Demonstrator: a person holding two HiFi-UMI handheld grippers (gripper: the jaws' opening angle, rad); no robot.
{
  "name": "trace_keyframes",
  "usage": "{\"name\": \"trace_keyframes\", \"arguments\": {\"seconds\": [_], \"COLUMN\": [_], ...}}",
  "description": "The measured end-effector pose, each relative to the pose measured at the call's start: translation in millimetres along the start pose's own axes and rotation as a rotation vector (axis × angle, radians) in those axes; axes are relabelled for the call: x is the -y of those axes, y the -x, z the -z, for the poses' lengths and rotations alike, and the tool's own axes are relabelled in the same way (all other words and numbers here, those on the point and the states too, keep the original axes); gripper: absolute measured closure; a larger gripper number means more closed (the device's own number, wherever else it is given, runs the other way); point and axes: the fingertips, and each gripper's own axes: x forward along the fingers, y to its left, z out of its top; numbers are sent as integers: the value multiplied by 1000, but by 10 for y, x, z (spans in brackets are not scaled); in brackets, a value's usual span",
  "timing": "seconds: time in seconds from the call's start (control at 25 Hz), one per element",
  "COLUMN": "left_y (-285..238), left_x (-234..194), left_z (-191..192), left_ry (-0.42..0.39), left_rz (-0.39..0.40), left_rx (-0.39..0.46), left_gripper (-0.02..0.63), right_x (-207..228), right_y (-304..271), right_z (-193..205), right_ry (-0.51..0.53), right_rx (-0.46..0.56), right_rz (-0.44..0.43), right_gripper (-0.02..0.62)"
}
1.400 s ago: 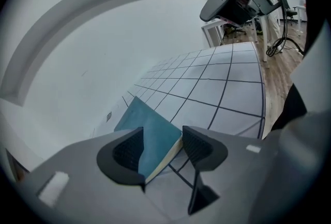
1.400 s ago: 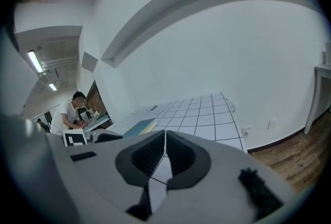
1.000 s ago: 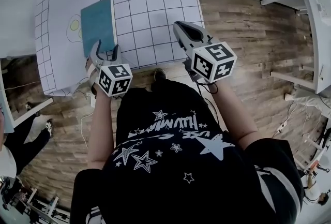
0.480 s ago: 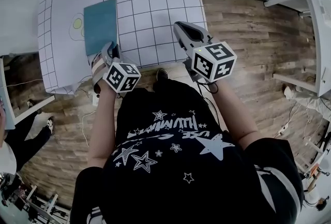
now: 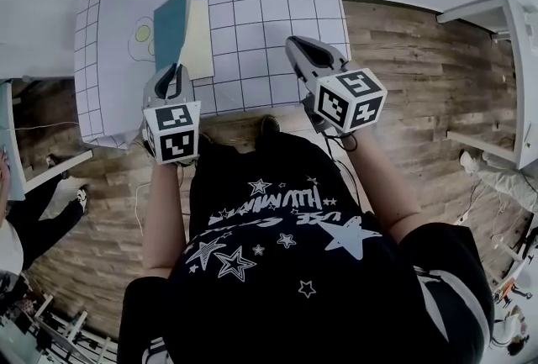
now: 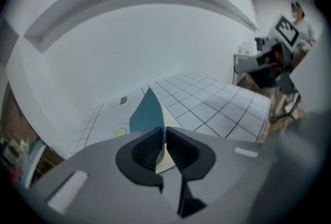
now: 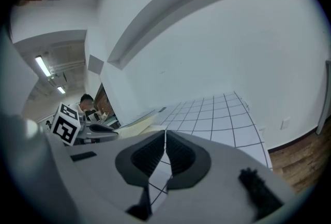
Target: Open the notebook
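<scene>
The notebook (image 5: 199, 39) lies on the gridded table mat (image 5: 269, 1), in front of my left hand. Its teal cover (image 5: 171, 24) stands tilted up off a cream inner page. My left gripper (image 5: 173, 73) is at the cover's near edge. In the left gripper view its jaws have just been closing and now pinch the teal cover (image 6: 147, 112), with the cream page (image 6: 170, 118) lying below and to the right. My right gripper (image 5: 299, 45) hovers over the mat's near right part, shut and empty (image 7: 165, 140), apart from the notebook.
A white sheet with a drawn yellow circle (image 5: 139, 34) lies left of the notebook. The table's near edge is just under both grippers. White furniture (image 5: 504, 60) stands to the right over wood floor. Another person (image 5: 25, 219) is at the left.
My left gripper has shut on the near edge of the cover and risen. The cover, flat before, now stands lifted with the cream page exposed. My right gripper has hardly moved.
</scene>
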Motion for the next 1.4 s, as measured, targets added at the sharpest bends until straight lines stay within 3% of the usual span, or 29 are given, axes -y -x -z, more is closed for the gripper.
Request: {"name": "trace_keyframes", "arguments": {"seconds": [0.12, 0.2, 0.68, 1.08, 1.4], "left_y": [212, 318, 391, 71, -43], "left_x": [-273, -465, -1460, -1663, -1674], "left_z": [-85, -41, 669, 1276, 1414], "left_ry": [181, 244, 435, 408, 324], "left_rz": [34, 45, 132, 227, 269], "left_rx": [73, 101, 83, -9, -17], "left_gripper": [566, 566, 555, 506, 474], "right_x": [-131, -267, -1110, -1472, -1634], "right_y": [-130, -230, -882, -1247, -1309], "right_z": [-65, -110, -230, -213, -124], "right_ry": [11, 16, 49, 64, 57], "right_rx": [2, 7, 4, -21, -38], "right_rz": [2, 3, 13, 68, 132], "right_gripper": [577, 577, 577, 577, 577]}}
